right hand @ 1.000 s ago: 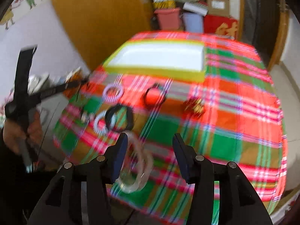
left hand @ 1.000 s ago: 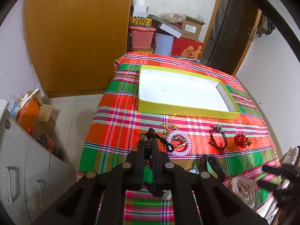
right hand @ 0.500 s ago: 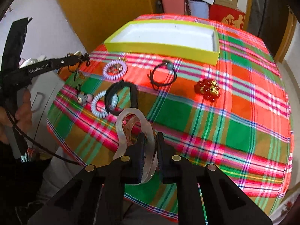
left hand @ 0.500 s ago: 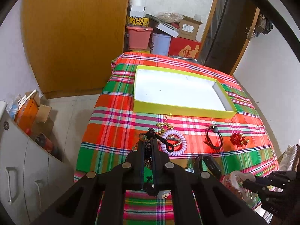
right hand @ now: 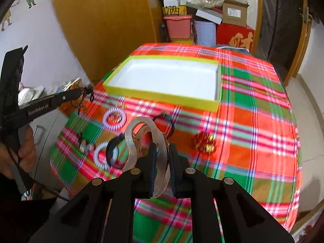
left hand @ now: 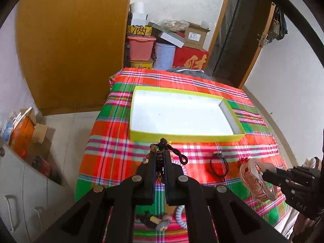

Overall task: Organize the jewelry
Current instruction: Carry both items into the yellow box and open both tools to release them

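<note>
Your left claw (left hand: 160, 158) is squeezed tight on a dark beaded necklace (left hand: 162, 147), held up in the air just in front of the yellow box (left hand: 186, 136). Your right claw (right hand: 162, 151) is pinched on a clear, shiny bangle (right hand: 139, 135), also lifted off the surface (right hand: 253, 121). You hold both high so they can go over the box wall and drop inside. The box has nothing in it yet. A black hair tie (left hand: 218, 167), red beads (right hand: 203, 143) and a white coil ring (right hand: 114, 118) lie on the plaid cloth, waiting.
</note>
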`<action>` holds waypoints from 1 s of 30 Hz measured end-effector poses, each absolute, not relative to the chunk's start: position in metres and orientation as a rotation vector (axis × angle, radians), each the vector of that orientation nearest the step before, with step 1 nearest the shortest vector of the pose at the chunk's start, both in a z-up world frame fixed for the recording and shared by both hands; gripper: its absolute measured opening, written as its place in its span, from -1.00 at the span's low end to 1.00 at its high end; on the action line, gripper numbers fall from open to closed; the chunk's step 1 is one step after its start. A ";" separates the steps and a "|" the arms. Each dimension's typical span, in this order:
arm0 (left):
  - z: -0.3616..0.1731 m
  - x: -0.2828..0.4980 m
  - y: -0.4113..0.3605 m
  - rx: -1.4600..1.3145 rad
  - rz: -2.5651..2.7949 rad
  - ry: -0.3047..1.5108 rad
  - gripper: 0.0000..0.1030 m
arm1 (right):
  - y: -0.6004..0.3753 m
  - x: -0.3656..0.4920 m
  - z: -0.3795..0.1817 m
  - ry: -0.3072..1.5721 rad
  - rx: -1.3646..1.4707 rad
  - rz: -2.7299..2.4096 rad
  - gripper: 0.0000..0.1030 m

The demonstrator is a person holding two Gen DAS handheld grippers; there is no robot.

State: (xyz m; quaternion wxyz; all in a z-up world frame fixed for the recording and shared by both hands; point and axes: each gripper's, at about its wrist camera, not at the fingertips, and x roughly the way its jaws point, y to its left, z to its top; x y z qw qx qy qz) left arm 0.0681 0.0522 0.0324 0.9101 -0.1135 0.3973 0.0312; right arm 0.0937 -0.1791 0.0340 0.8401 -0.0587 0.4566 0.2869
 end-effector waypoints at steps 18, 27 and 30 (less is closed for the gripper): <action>0.023 0.153 0.061 -0.200 0.057 0.832 -0.88 | -0.164 0.186 0.032 0.906 -0.155 0.538 -0.76; -0.006 0.189 0.077 -0.191 0.084 0.875 -0.88 | -0.157 0.230 0.010 0.927 -0.154 0.503 -0.76; -0.015 0.195 0.081 -0.194 0.094 0.890 -0.88 | -0.154 0.239 0.004 0.935 -0.155 0.496 -0.77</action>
